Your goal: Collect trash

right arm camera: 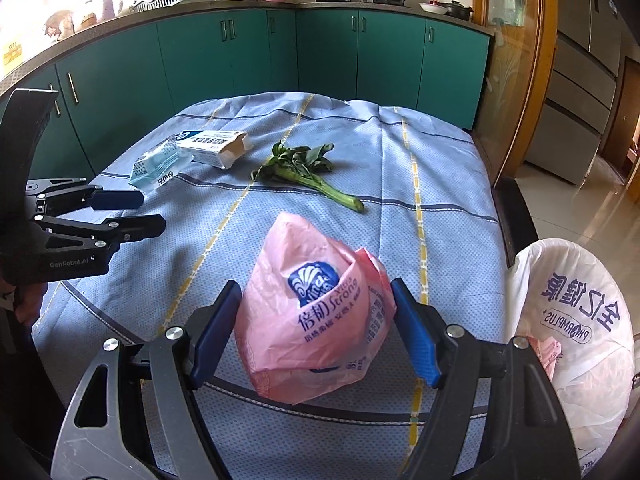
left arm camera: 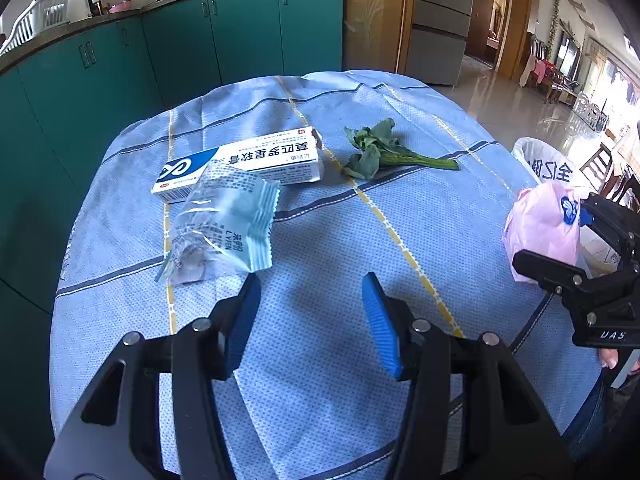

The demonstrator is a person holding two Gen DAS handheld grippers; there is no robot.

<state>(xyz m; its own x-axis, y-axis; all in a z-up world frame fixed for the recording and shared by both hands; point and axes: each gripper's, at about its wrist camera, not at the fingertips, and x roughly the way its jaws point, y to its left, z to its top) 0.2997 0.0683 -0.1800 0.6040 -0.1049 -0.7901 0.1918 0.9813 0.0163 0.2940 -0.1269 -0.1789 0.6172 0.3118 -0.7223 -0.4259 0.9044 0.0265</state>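
Observation:
My right gripper (right arm camera: 314,332) is shut on a crumpled pink tissue wrapper (right arm camera: 316,320) and holds it above the table's near right edge; the wrapper also shows in the left wrist view (left arm camera: 544,224). My left gripper (left arm camera: 310,320) is open and empty over the blue cloth, just short of a clear plastic snack wrapper (left arm camera: 224,228). A white and blue medicine box (left arm camera: 244,164) lies behind that wrapper. A wilted green vegetable stalk (left arm camera: 384,152) lies in the middle of the table. A bin lined with a white printed bag (right arm camera: 576,320) stands at the table's right side.
The table wears a blue checked cloth (left arm camera: 320,240). Teal kitchen cabinets (right arm camera: 280,56) curve behind it, with pots and a dish rack on the counter. A wooden cabinet (right arm camera: 516,60) and a tiled floor lie to the right.

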